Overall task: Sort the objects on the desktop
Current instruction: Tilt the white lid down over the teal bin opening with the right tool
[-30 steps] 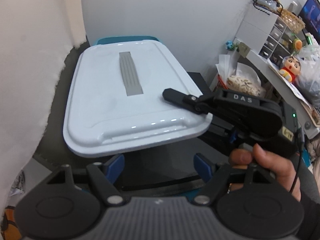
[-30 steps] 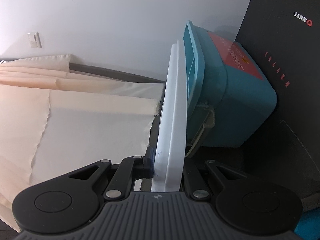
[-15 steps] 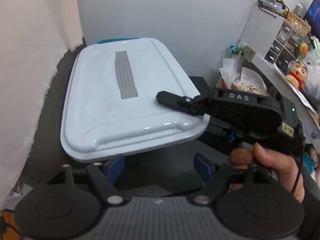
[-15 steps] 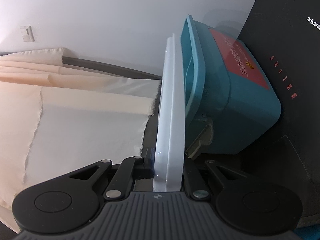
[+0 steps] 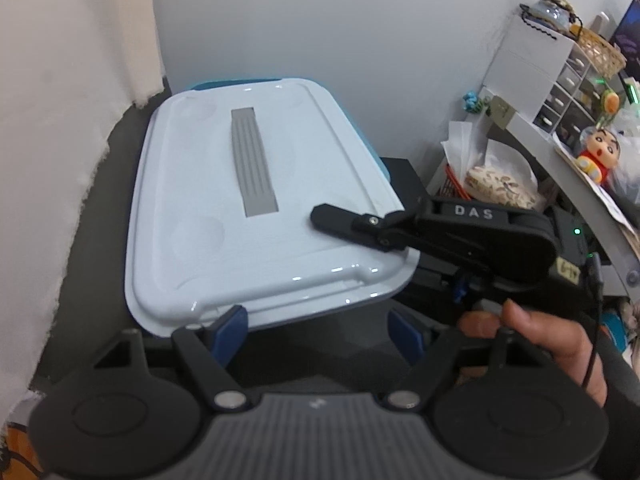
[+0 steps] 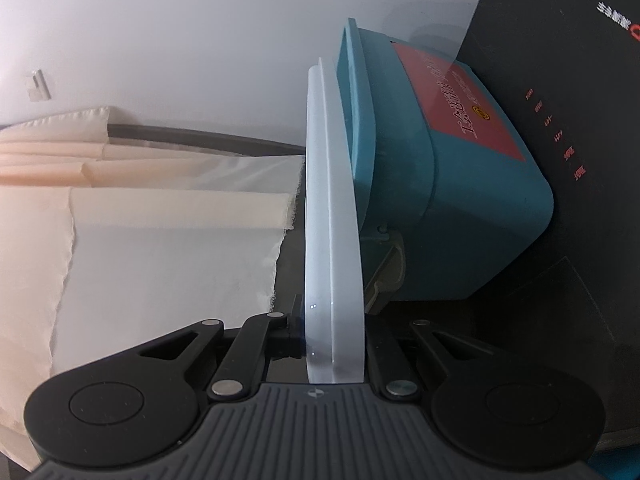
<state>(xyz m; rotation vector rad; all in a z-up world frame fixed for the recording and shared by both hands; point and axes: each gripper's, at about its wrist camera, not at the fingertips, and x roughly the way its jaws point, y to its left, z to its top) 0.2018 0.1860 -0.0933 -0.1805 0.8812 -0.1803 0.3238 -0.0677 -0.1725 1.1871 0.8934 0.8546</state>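
Two grippers are in my feeds. My left gripper (image 5: pixel 320 322) stands with its jaws wide apart and nothing between them; its blue pads (image 5: pixel 230 328) hang just in front of the near edge of the white lid (image 5: pixel 208 240), and I cannot tell whether the left pad touches that rim. The lid lies flat over the teal storage box (image 5: pixel 380 160), of which only a thin strip of rim peeks out along the far and right sides. A grey ribbed strip (image 5: pixel 254 164) runs down the middle of the lid's top.

To the right, my right gripper (image 5: pixel 340 222) reaches in from the side, the person's hand (image 5: pixel 552 344) wrapped on its handle. It is clamped tight on the lid's right-hand corner, one black finger lying on the top surface.

From the right wrist camera I see the same lid (image 6: pixel 332 220) edge-on, pinched between the fingers of the right gripper (image 6: pixel 334 336) down at the bottom of the view. Its underside sits close against the open rim of the box (image 6: pixel 452 208), though I cannot tell if it is fully seated. A red label (image 6: pixel 456 108) covers the box's side. What is inside the box is hidden from me. Cream cloth (image 6: pixel 160 256) lies on the far side of the lid.
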